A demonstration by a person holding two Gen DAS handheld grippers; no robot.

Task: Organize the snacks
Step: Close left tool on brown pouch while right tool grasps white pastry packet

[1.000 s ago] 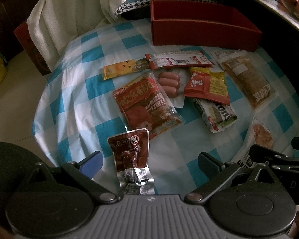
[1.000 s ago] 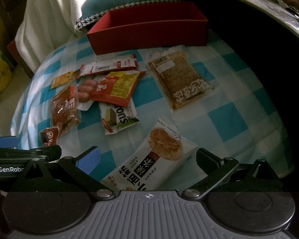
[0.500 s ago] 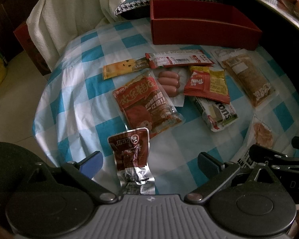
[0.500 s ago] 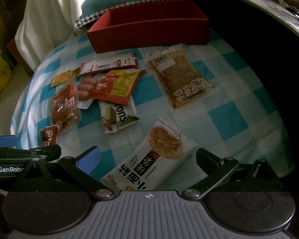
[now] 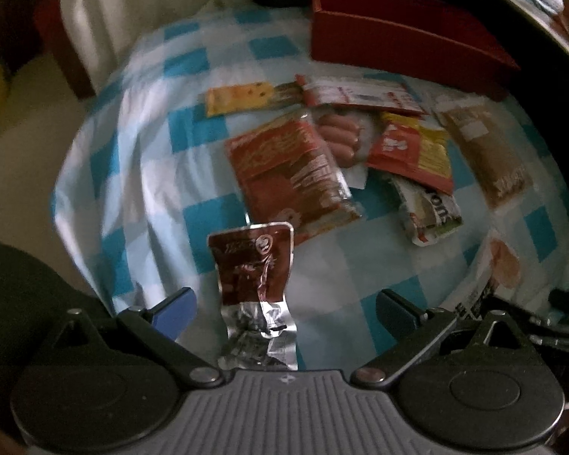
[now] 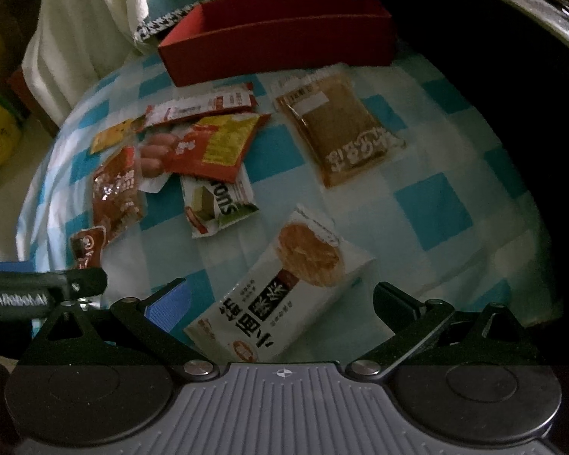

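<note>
Brown foil sachet (image 5: 253, 276) between the spread left fingers (image 5: 174, 309), untouched.

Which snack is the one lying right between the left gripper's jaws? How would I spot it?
Start at the red box at the far edge of the checked tablecloth, then come past the pile of packets to the near edge. Alone there lies a small dark brown pouch with a crinkled silver end, the only foil one.

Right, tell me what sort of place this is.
Most likely a home living or dining room: a small table under a blue-and-white checked cloth, a cushioned seat with cream fabric draped over it behind, and snack packets scattered before a red box.
</note>
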